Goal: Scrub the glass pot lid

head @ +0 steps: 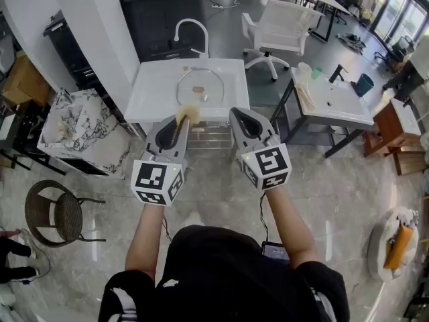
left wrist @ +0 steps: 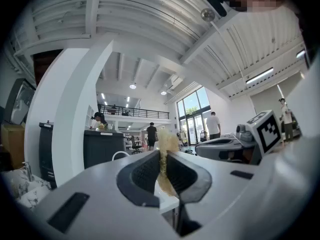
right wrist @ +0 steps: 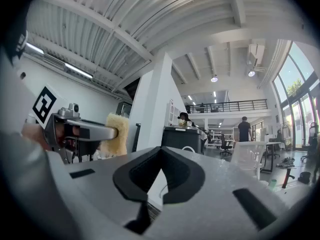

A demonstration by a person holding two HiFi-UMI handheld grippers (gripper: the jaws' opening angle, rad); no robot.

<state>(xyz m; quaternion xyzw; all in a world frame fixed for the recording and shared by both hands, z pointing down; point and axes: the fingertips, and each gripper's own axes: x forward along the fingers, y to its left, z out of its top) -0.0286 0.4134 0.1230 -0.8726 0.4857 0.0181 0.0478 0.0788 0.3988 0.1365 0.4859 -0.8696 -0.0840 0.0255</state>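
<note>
The glass pot lid (head: 199, 79) lies flat on the white sink table (head: 151, 92), its knob in the middle. My left gripper (head: 181, 118) is held level in front of that table, short of the lid, shut on a yellowish scrub sponge (head: 189, 114). In the left gripper view the sponge (left wrist: 165, 146) sticks up between the pads of the left gripper (left wrist: 164, 159). My right gripper (head: 236, 115) hovers beside it, shut with nothing in it. The right gripper view shows the right gripper (right wrist: 160, 154) with its jaws together, and the sponge (right wrist: 114, 134) at its left.
A curved faucet (head: 192, 29) rises behind the lid, before a black cabinet (head: 161, 12). A white chair (head: 278, 25) and a second white table (head: 332, 102) stand to the right. A marble-patterned box (head: 77, 129) and a round wire chair (head: 57, 213) are at the left.
</note>
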